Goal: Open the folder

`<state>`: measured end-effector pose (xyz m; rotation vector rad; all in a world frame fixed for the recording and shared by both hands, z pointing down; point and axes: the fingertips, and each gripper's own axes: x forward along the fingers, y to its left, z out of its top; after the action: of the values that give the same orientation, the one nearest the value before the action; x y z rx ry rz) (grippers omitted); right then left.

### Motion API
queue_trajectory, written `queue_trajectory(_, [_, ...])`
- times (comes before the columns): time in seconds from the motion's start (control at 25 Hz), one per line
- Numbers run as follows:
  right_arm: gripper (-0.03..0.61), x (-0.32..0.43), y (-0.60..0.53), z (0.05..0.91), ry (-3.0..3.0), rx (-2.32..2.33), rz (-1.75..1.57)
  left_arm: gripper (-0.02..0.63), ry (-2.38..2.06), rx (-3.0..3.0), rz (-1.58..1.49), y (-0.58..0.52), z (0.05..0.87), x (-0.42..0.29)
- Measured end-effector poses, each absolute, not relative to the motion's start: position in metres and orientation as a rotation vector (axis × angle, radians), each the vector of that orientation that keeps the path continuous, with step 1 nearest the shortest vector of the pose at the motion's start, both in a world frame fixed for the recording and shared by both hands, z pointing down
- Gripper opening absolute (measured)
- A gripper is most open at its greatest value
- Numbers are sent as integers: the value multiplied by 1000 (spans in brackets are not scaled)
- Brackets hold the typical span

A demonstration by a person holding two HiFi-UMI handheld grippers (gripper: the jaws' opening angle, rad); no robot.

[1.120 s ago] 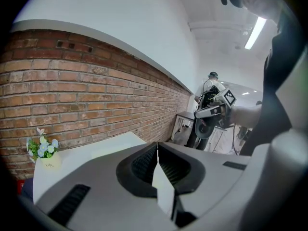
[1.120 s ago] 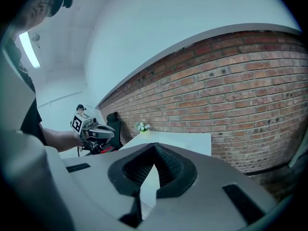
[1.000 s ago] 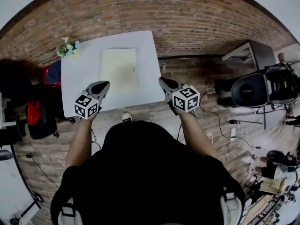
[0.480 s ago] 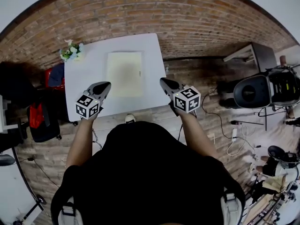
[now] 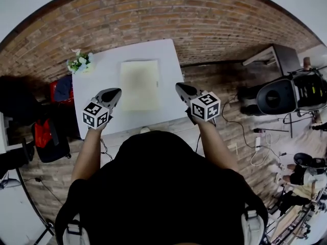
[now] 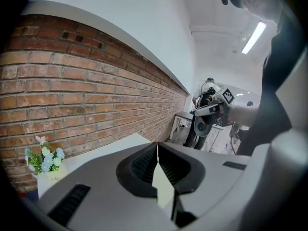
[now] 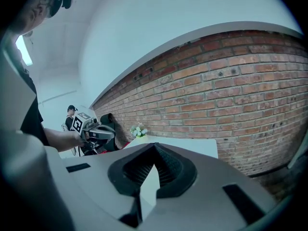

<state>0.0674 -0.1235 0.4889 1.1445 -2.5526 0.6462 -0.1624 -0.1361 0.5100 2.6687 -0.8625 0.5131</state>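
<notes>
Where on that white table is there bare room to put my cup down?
The widest bare patch of the table lies left of the folder, on the near side of the flowers. Narrow strips border the folder's other sides. The near edge is crowded: the left claw and right claw hover there.

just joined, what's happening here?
A person stands at a white table with a two-jaw gripper in each hand. The left gripper and right gripper are both shut and empty, held near the table's front edge either side of a cream folder, which lies closed and untouched.
</notes>
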Motion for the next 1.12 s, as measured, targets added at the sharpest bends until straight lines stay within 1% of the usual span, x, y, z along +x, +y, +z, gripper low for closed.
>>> queue_trajectory(0.16, [23,52,-129,488,-2544,1159,651,15,-834,2682,515,-148,510,-177])
queue_trajectory(0.68, [23,33,-131,485,-2504,1128,639,15,-800,2680,465,-155,520,-186])
queue_trajectory(1.12, [23,31,-124,501,-2539,1036,689,15,-861,2653,514,-147,529,-187])
